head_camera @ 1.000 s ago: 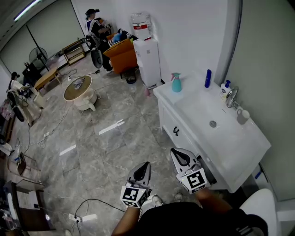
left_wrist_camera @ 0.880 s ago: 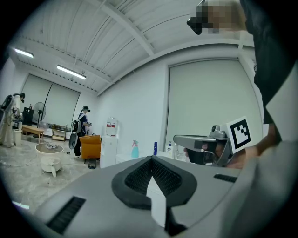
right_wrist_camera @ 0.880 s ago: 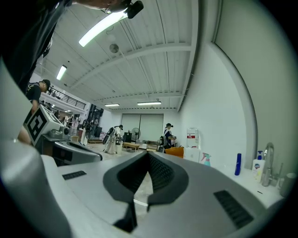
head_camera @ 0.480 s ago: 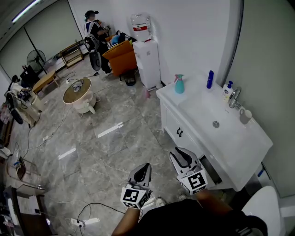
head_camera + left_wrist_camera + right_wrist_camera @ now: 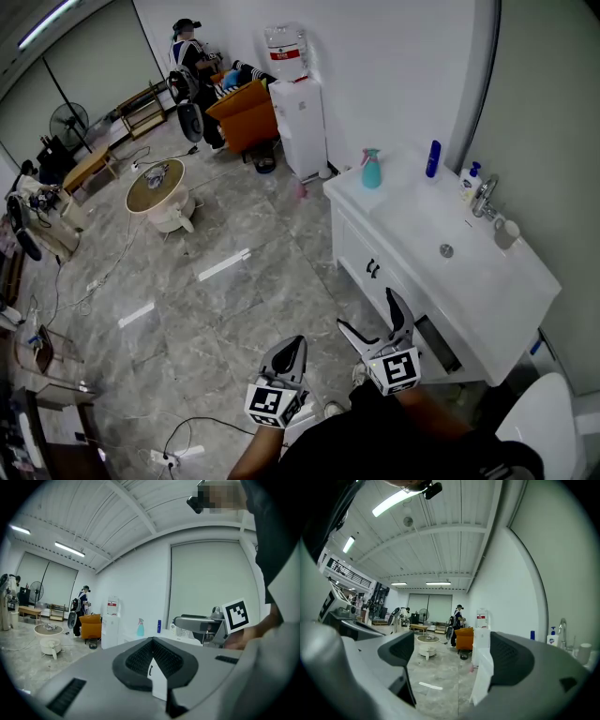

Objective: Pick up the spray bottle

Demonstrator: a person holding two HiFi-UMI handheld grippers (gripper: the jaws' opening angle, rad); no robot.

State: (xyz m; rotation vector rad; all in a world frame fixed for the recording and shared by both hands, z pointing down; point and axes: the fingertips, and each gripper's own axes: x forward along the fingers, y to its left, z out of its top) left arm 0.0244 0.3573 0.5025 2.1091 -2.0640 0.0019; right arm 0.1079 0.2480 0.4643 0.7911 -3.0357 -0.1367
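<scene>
Writing: a red band label is showing on the clear water jug (image 5: 284, 45) sitting on the white water dispenser (image 5: 302, 122), but its print is too small to read. The cubes on both grippers are showing black-and-white square markers, no letters.
Spray bottle: the teal spray bottle with a pink trigger (image 5: 371, 170) is standing upright at the corner of the white vanity top (image 5: 412, 211) nearest the dispenser.
Left gripper: the left gripper (image 5: 296, 343) is hovering over the grey marble floor (image 5: 234, 281), its jaws pressed together with nothing between them.
Right gripper: the right gripper (image 5: 368, 311) is hovering beside the vanity's front edge. Its jaws have just been opening and are standing spread wide, with nothing between them.
Bottle and fingers: the spray bottle is standing well apart from both pairs of fingers, untouched.
</scene>
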